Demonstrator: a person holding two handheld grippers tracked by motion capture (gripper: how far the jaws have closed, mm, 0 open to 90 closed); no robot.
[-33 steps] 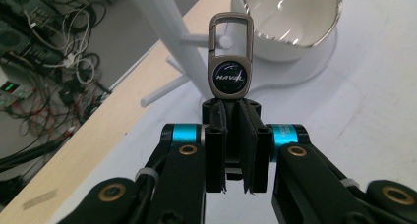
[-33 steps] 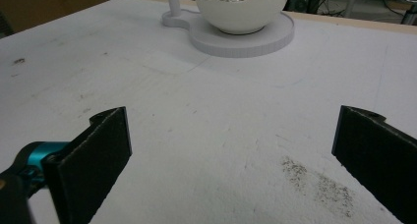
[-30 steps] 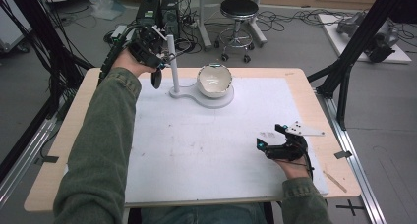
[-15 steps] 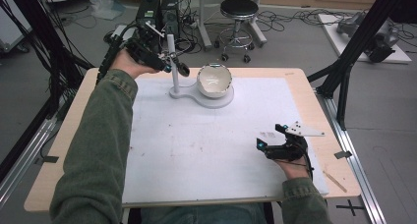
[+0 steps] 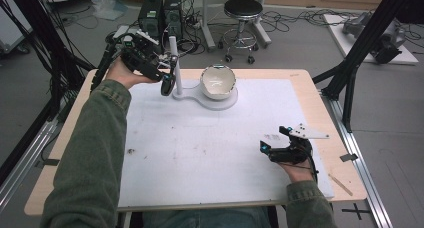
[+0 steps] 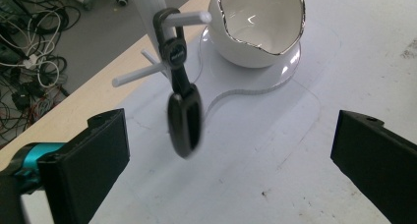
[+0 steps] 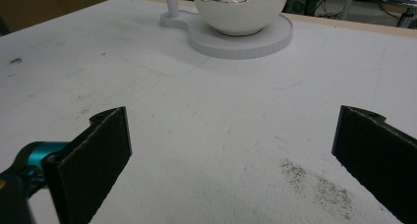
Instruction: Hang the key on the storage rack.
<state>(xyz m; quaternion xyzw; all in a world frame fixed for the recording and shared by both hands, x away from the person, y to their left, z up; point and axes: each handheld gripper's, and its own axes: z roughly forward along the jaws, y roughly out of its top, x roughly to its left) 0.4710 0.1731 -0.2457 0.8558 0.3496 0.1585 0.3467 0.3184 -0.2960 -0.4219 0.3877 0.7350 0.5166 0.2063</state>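
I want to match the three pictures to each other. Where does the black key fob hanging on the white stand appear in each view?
High view: the key fob hangs at upper left, just left of the stand's post.
Left gripper view: centre, hanging from a peg, between the open jaws.
Right gripper view: I cannot tell; a dark shape at the top edge may be it.
Shared landmark: the white bowl on the stand's round base.

A wooden table (image 5: 320, 95) carries a white mat (image 5: 200, 153); on it stands a white stand base (image 5: 212, 100), apparently plastic.
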